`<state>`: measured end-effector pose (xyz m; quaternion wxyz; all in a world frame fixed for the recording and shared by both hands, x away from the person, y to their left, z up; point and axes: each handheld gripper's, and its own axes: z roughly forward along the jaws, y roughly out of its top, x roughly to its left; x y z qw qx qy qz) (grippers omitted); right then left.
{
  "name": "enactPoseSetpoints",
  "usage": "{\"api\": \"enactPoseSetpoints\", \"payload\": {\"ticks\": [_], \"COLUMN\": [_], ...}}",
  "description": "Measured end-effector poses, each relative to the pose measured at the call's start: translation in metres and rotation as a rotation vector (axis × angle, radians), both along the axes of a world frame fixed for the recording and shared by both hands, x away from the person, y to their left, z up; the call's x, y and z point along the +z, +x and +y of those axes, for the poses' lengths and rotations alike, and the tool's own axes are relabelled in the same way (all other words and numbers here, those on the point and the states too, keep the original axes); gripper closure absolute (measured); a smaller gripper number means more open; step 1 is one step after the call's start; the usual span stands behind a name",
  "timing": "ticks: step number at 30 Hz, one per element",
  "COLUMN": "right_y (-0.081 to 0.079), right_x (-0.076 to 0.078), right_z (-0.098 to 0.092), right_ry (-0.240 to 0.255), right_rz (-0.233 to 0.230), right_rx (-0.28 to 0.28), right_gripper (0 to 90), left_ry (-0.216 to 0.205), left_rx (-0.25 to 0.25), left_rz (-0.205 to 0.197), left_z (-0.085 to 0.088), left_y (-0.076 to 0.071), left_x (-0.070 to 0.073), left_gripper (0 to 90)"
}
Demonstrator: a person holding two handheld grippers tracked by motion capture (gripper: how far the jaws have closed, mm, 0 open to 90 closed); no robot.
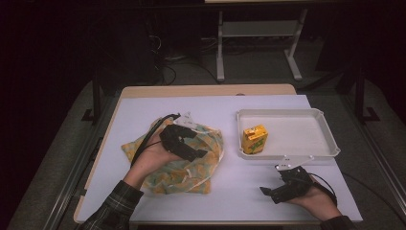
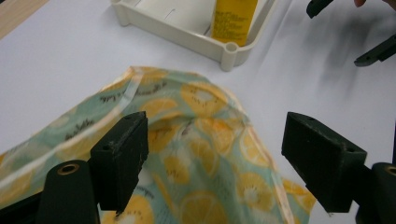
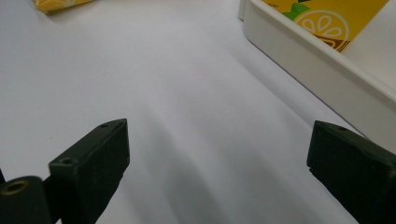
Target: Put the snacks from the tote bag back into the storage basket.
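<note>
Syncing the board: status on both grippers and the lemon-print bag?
Left gripper open, over the lemon-print bag, no grip. Right gripper open, empty, on bare table beside the tray. Juice carton upright in tray. Nothing blocking.

Soft printed cloth bag (image 1: 184, 160), matt, creased, smooth white plastic tray (image 1: 287, 154), glossy paper juice carton (image 1: 254, 139), matt black plastic gripper blocks, smooth matt white table cover (image 1: 230, 191), wood edge

A white-topped table (image 1: 143, 108) stands on grey floor (image 1: 249, 72) — beyond, a pale desk frame (image 1: 258, 33) in darkness.
</note>
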<state>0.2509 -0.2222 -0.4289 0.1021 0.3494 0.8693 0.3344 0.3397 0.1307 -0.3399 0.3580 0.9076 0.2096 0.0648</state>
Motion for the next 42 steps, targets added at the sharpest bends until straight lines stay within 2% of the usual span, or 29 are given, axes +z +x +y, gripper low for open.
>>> {"api": "enactPoseSetpoints", "payload": {"ticks": [6,15,16,21,32,42], "right_y": [0.0,0.0,0.0,0.0,0.0,0.0], "right_x": [0.0,-0.001,-0.001,-0.001,-0.001,-0.001], "right_z": [0.0,0.0,0.0,0.0,-0.001,0.0], "right_ry": [0.0,0.003,0.004,0.003,0.002,0.002], "right_rz": [0.003,0.004,0.004,0.0,0.0,0.0], "right_rx": [-0.003,-0.003,-0.003,-0.002,0.003,0.005], "right_gripper": [5.7,5.8,5.8,5.9,6.0,6.1], "left_ry": [0.001,-0.024,-0.01,-0.008,-0.02,-0.048], "left_rx": [0.025,0.062,0.061,0.076,0.144,0.223], "left_rz": [-0.009,-0.018,-0.022,-0.031,-0.031,-0.067], "left_z": [0.021,0.048,0.054,0.065,0.099,0.138], "left_y": [-0.006,-0.019,-0.021,-0.026,-0.044,-0.063], "left_x": [-0.005,-0.01,-0.011,-0.015,-0.026,-0.036], "left_gripper": [22.5,22.8,22.4,21.5,19.5,19.3]}}
